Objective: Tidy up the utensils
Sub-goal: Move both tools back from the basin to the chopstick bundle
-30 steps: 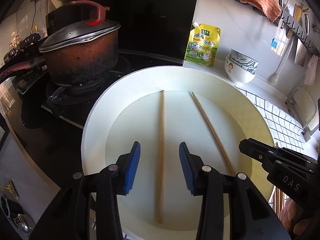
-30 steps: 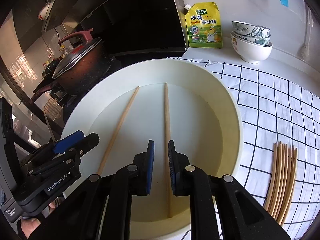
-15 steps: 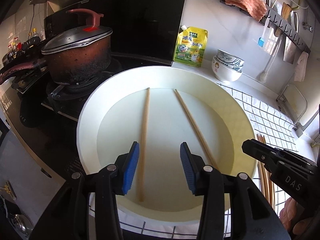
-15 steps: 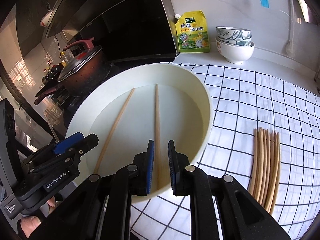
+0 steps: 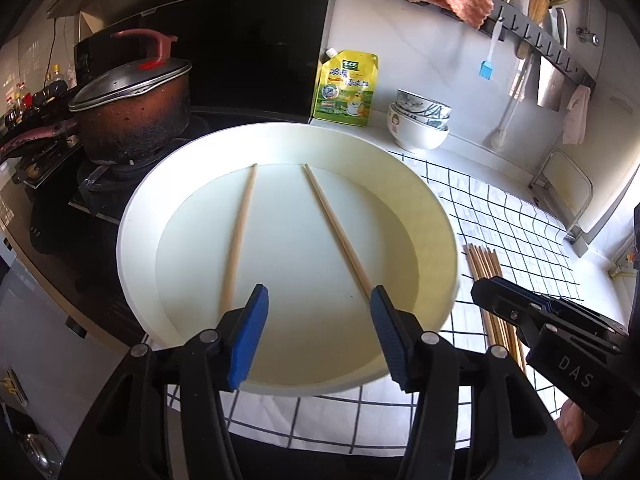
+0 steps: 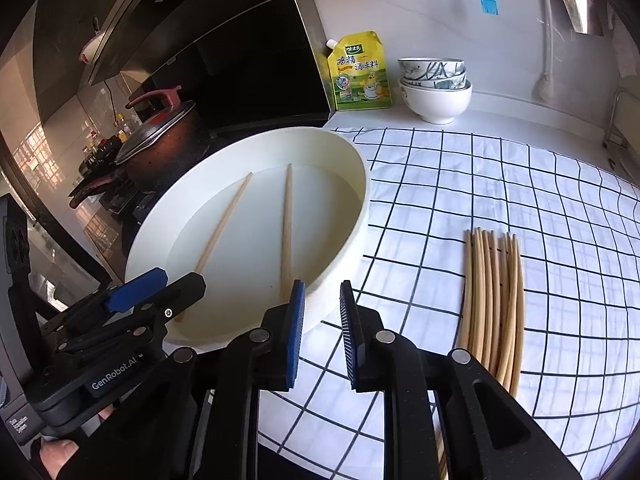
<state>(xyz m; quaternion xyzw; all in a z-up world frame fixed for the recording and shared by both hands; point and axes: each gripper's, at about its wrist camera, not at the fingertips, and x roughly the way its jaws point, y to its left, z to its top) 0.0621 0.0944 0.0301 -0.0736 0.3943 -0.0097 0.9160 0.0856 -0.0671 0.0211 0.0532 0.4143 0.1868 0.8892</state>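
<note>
While both my hands hang over the near edge of the basin [image 5: 132, 216], what matters is where the loose sticks lie from each pair of fingers.

From my left wrist: my left gripper [image 5: 318, 330] has just been opening and now stands about half spread, with nothing between its fingers [image 5: 248, 336]. Two chopsticks rest on the basin floor, both running away from me. The left chopstick [image 5: 240, 236] ends just outside my left-hand finger; the right chopstick [image 5: 336, 236] ends at my right-hand finger — so the pair splays to either side of the gap rather than into it. Beyond the basin's right rim, on the checked cloth [image 5: 504, 216], I see the tips of the bundle of chopsticks [image 5: 484, 256], with my other gripper's black body in front of it.

From my right wrist: my right gripper [image 6: 322, 334] has just been parting its fingers too, though the gap is narrow — and it is empty. It sits over the basin's near right rim. The bundle lies to the right of these fingers, near but apart, flat on the cloth spread over the bench [image 6: 500, 118], long axis pointing away from me, roughly in line with the fingers. The basin with its two sticks is to the left.

I judge the bundle is my right hand's work — it is the nearer hand. I would shift it right, and the fingers would close across the sticks as they stand, needing little turn of the wrist.
</note>
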